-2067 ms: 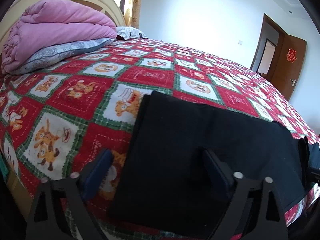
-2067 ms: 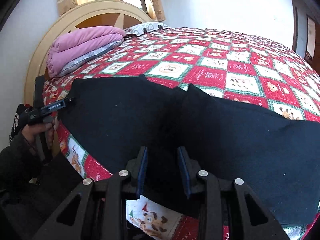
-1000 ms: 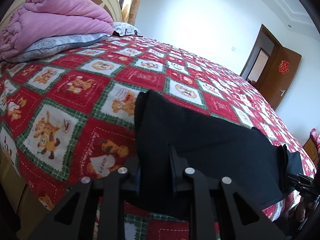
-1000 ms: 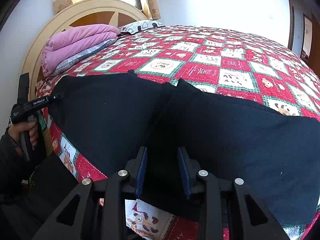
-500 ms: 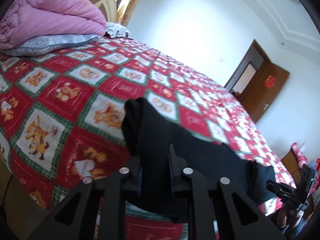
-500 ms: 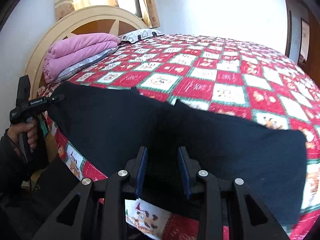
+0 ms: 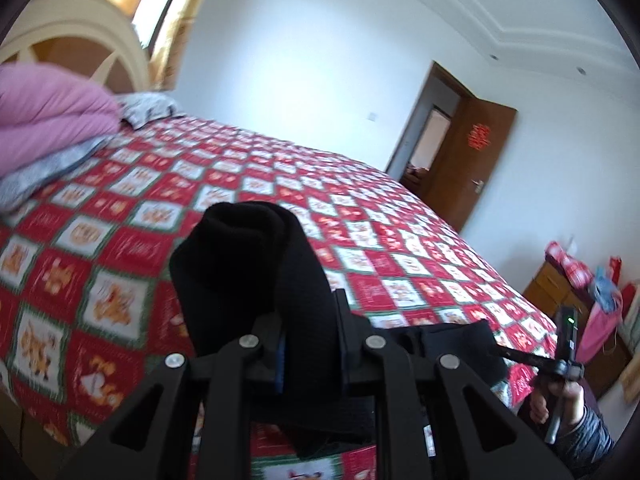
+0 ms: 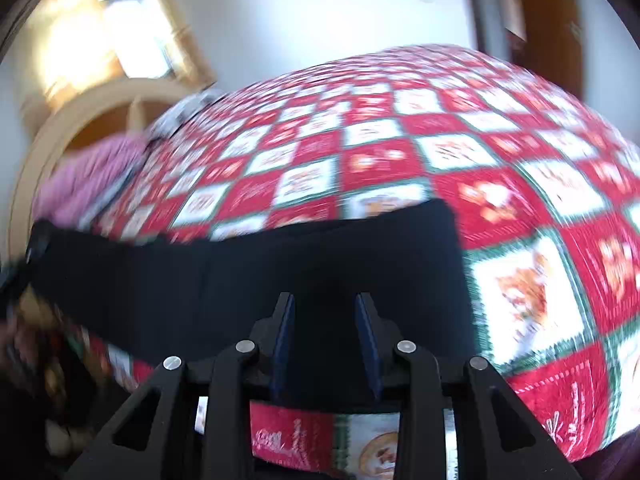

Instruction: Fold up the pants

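At the headboard end of the bed [image 7: 248,184], by its left edge, a folded pink quilt [image 7: 48,120] lies on a grey pillow, well apart from the work. The left gripper [image 7: 308,332] is clamped on one end of the black pants [image 7: 256,272]; its jaws have just been closing a little further, with the cloth bunched between them. A second ago that end lay flat on the red-and-white patterned bedspread; now it stands up off the bed as a rounded, drooping hump in front of the fingers, and more wall and ceiling show behind it, so this end has been lifted.

Further right, the right gripper [image 8: 324,340] holds the other end of the pants [image 8: 280,264], the fingers close together with dark fabric filling the gap between them. The garment, which a second ago spread wide and flat near the bed's front edge, now hangs as a narrower band stretched between the two grippers, just above the bedspread; the right-wrist view is blurred by movement. In the left-wrist view the person's right hand [image 7: 560,396] shows at the lower right, gripping its tool beside the pants' far end.

I judge that the pants are being raised at both ends to bring one half over the other; no fold is laid down yet.

No container is in view, only a wooden cabinet [image 7: 560,296] with red bundles on top at the far right.
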A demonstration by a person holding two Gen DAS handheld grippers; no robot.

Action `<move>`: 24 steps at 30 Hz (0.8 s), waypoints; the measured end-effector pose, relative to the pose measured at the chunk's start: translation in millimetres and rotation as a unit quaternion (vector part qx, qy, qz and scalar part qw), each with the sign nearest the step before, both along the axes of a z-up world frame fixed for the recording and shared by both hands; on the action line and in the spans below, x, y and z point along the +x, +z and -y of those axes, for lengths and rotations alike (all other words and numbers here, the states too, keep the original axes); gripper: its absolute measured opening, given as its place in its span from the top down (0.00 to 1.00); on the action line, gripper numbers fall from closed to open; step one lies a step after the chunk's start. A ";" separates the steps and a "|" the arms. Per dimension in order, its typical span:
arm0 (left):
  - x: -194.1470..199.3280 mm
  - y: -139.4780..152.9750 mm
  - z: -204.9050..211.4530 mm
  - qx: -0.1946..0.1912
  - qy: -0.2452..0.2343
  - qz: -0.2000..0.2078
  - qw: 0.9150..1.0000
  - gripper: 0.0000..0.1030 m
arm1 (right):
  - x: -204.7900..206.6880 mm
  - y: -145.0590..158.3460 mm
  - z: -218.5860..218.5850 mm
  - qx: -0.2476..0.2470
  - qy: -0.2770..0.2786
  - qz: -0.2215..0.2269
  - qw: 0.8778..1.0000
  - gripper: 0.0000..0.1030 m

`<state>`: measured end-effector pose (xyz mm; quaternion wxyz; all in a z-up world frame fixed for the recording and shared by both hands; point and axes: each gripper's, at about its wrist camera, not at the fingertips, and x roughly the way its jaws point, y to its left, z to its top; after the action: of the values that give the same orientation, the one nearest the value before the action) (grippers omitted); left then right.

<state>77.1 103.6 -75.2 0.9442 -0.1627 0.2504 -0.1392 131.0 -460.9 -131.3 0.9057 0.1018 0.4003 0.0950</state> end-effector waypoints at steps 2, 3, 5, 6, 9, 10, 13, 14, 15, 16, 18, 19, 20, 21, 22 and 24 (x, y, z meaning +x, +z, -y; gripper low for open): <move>2.5 8.1 16.5 0.012 -0.018 0.007 1.000 0.81 | 2.5 -1.8 13.4 0.020 -0.030 -0.008 0.999 0.68; 3.3 10.1 21.8 0.014 -0.024 0.008 1.000 0.81 | 2.5 -1.1 20.0 0.033 -0.043 -0.008 0.998 0.68; 5.2 14.4 39.3 0.023 -0.043 0.011 0.999 0.81 | 1.8 1.7 28.1 0.048 -0.064 -0.001 0.997 0.68; 6.2 15.7 47.0 0.027 -0.052 0.012 0.998 0.81 | 0.3 3.6 31.7 0.053 -0.073 0.005 0.996 0.67; 9.2 18.2 66.0 0.034 -0.075 0.011 0.997 0.81 | -2.0 6.0 36.7 0.055 -0.090 0.013 0.994 0.67; 10.8 18.7 74.0 0.037 -0.085 0.010 0.996 0.81 | -2.3 6.4 37.3 0.055 -0.093 0.014 0.994 0.67; 16.0 20.5 96.1 0.044 -0.111 0.007 0.993 0.81 | -4.6 9.1 40.5 0.055 -0.102 0.017 0.993 0.67; 18.6 20.7 104.4 0.047 -0.121 0.004 0.992 0.81 | -6.3 10.8 42.3 0.055 -0.105 0.019 0.993 0.67; 21.6 20.8 112.7 0.051 -0.130 0.002 0.990 0.81 | -8.3 14.4 43.5 0.053 -0.108 0.021 0.993 0.67; 23.0 21.2 119.3 0.053 -0.138 0.000 0.989 0.81 | -9.5 18.5 44.2 0.048 -0.110 0.023 0.992 0.67; 28.1 21.7 134.9 0.060 -0.153 -0.004 0.986 0.81 | -13.1 29.0 46.5 0.041 -0.114 0.030 0.992 0.67; 31.3 22.3 143.6 0.064 -0.160 -0.007 0.985 0.81 | -16.6 36.8 48.8 0.039 -0.118 0.036 0.992 0.67; 33.9 22.2 150.5 0.068 -0.166 -0.008 0.984 0.81 | -19.5 42.0 51.3 0.038 -0.119 0.040 0.991 0.67; 36.5 21.8 159.1 0.073 -0.172 -0.010 0.982 0.81 | -23.1 48.7 54.6 0.037 -0.119 0.044 0.991 0.67; 39.7 21.0 170.3 0.078 -0.179 -0.013 0.981 0.81 | -27.1 54.4 59.4 0.034 -0.123 0.049 0.991 0.67; 43.7 19.3 187.2 0.088 -0.192 -0.017 0.977 0.81 | -32.0 58.6 68.4 0.028 -0.128 0.047 0.990 0.67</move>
<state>120.8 -83.6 -55.8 0.9062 -0.0306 0.3040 -0.2923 99.0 -529.3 -72.7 0.9252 0.1726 0.3380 -0.0058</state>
